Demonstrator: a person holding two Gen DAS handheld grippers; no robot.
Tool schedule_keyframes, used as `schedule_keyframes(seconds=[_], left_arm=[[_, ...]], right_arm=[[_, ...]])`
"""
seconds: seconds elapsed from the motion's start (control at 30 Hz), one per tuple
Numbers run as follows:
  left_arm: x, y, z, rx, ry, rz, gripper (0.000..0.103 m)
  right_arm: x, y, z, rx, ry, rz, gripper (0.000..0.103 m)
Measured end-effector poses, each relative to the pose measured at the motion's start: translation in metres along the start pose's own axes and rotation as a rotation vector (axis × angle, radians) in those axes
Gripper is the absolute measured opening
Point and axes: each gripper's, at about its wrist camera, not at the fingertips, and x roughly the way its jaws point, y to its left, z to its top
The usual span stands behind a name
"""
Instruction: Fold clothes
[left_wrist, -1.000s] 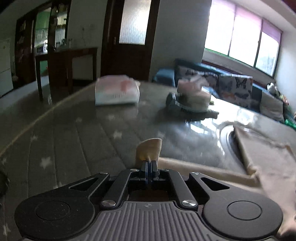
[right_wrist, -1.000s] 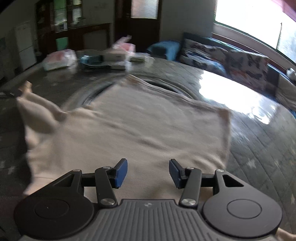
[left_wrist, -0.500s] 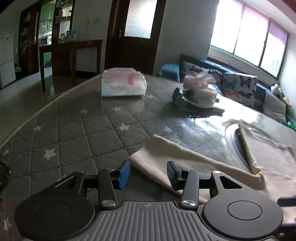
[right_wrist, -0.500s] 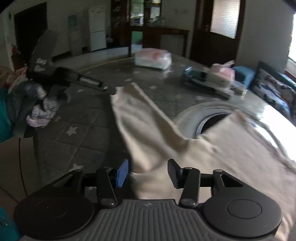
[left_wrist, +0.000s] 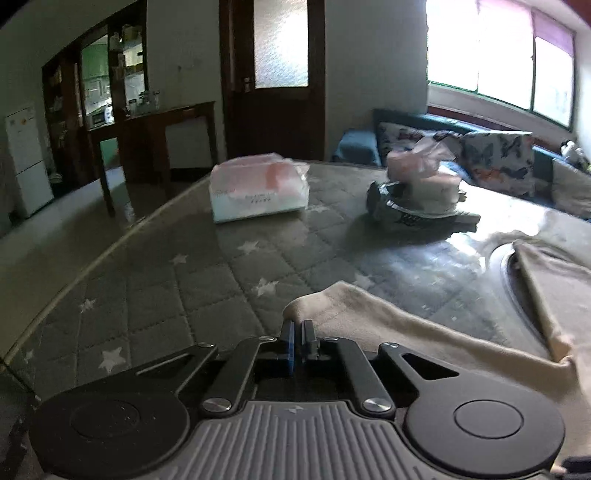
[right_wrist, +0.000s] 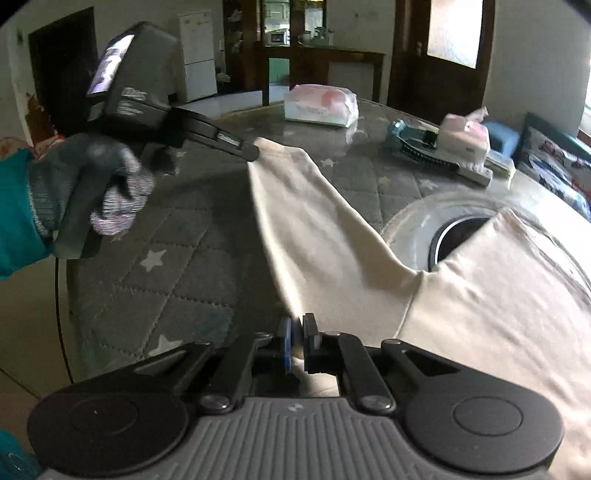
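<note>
A cream long-sleeved shirt (right_wrist: 498, 295) lies spread on the grey star-quilted table (right_wrist: 166, 277). Its sleeve (right_wrist: 306, 206) stretches out to the left. My left gripper (left_wrist: 297, 328) is shut on the cuff end of the sleeve (left_wrist: 369, 317); it also shows in the right wrist view (right_wrist: 251, 149), held by a gloved hand. My right gripper (right_wrist: 297, 328) is shut on the sleeve's lower edge near the armpit. The shirt body (left_wrist: 561, 295) lies at the right of the left wrist view.
A pink-and-white tissue pack (left_wrist: 258, 192) and a dish with a tissue box (left_wrist: 421, 199) stand at the table's far side. A round glass insert (right_wrist: 458, 229) lies under the shirt. The table edge (left_wrist: 92, 258) curves at left. A sofa (left_wrist: 480, 158) stands behind.
Both grippers were open half a second ago; both have shut on the sleeve, the left at the cuff, the right near the armpit.
</note>
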Motion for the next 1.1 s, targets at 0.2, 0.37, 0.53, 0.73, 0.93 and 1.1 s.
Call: schedule_keyframes(seconds=[0.2,0.37,0.53,0.73,0.93,1.1], left_arm=[[0.001,0.004,-0.003,-0.013,0.029,0.03,0.01],[-0.012,0.004,0.003,-0.012,-0.001,0.053,0.014],[-0.03,-0.004,0.012,-0.018,-0.045,0.037,0.028],[-0.057,-0.05,0.015,0.05,-0.068,-0.142,0.028],[-0.073,-0.123,-0.003,0.191,-0.006,-0.398,0.028],[-0.08,-0.174,-0.034,0.345,0.01,-0.502,0.028]], right_arm=[[-0.015,-0.001,-0.002,0.024,-0.004,0.037,0.014],[-0.048,-0.015,-0.01,0.058,-0.043,-0.017,0.023],[-0.081,-0.045,-0.034,0.147,-0.054,-0.129,0.024],[-0.099,-0.078,-0.072,0.277,-0.022,-0.243,0.024],[-0.096,-0.067,-0.089,0.267,-0.006,-0.249,0.025],[-0.1,-0.052,-0.097,0.245,-0.027,-0.266,0.025]])
